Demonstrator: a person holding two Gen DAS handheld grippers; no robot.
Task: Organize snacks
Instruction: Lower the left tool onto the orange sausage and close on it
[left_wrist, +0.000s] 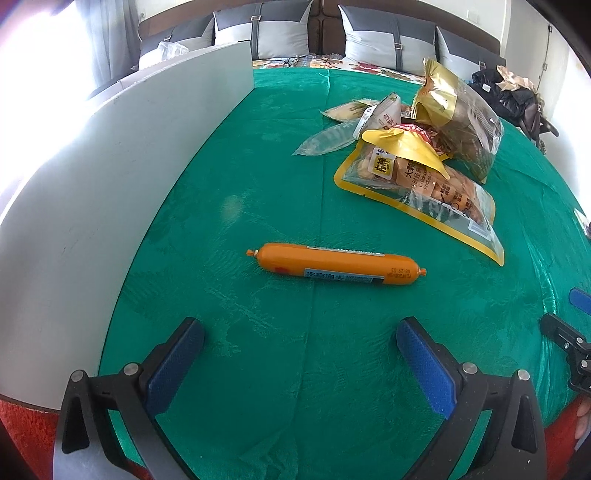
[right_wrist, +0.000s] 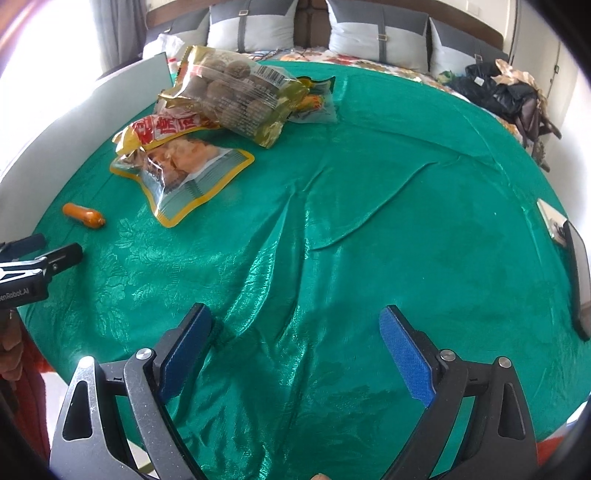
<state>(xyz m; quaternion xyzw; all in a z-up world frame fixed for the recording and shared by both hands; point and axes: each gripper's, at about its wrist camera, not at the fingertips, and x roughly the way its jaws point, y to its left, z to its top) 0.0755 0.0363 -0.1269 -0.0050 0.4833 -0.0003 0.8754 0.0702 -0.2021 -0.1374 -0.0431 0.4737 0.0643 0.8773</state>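
Observation:
An orange sausage stick (left_wrist: 334, 264) lies alone on the green cloth (left_wrist: 258, 206), just ahead of my open, empty left gripper (left_wrist: 301, 341). Behind it is a heap of snack bags: a yellow-edged clear bag (left_wrist: 424, 192), a gold bag of round brown snacks (left_wrist: 461, 110) and small packets (left_wrist: 373, 110). In the right wrist view the same sausage (right_wrist: 84, 215), yellow-edged bag (right_wrist: 184, 173) and gold bag (right_wrist: 236, 92) lie far left. My right gripper (right_wrist: 295, 332) is open and empty over bare cloth.
A white board (left_wrist: 110, 177) stands along the cloth's left edge. Pillows (left_wrist: 388, 40) line the headboard. Dark clothes (right_wrist: 509, 96) lie at the far right. A flat dark object (right_wrist: 578, 273) sits at the right edge.

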